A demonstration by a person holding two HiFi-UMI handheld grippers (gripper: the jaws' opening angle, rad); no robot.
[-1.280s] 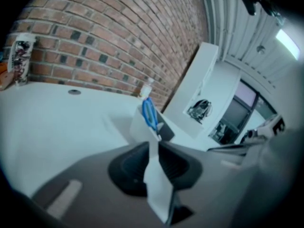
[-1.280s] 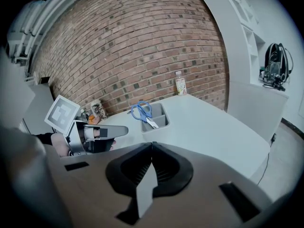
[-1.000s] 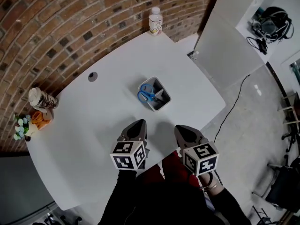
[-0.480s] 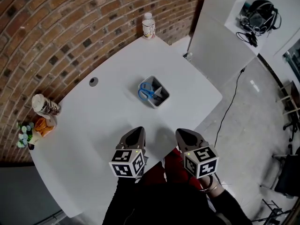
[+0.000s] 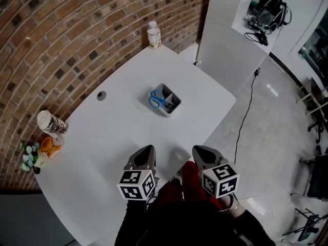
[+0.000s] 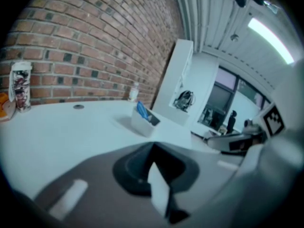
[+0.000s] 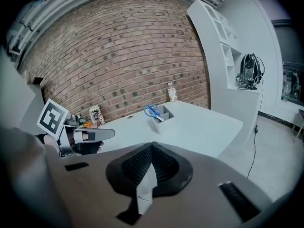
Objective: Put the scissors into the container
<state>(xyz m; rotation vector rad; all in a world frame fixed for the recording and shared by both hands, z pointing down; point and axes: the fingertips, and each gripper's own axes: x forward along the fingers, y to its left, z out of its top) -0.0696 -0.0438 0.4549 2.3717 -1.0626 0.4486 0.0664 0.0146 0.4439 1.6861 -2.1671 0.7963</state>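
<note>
I've drawn back from the table's [image 5: 113, 137] near edge. My left gripper [image 5: 146, 149] and right gripper [image 5: 199, 150] are closed and empty. The scissors [image 5: 157, 101] lie in the container [image 5: 165, 111], so the job's likely done.

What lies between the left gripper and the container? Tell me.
Only bare table lies between the left gripper and the container; the head view shows it.

**Rough brick, smooth white table**

The table [image 5: 102, 137] has a smooth, matt white top. The wall [image 5: 51, 45] along its far side is rough red-brown brick with pale mortar. The container [image 5: 174, 105] looks like matt grey plastic, and the scissors [image 5: 157, 101] in it have blue plastic handles. The floor [image 5: 266, 117] on the right is pale and glossy. The left gripper [image 5: 148, 149] and right gripper [image 5: 198, 150] have matt grey shells. The pads [image 7: 137, 167] of the right one are black and ribbed.
</note>
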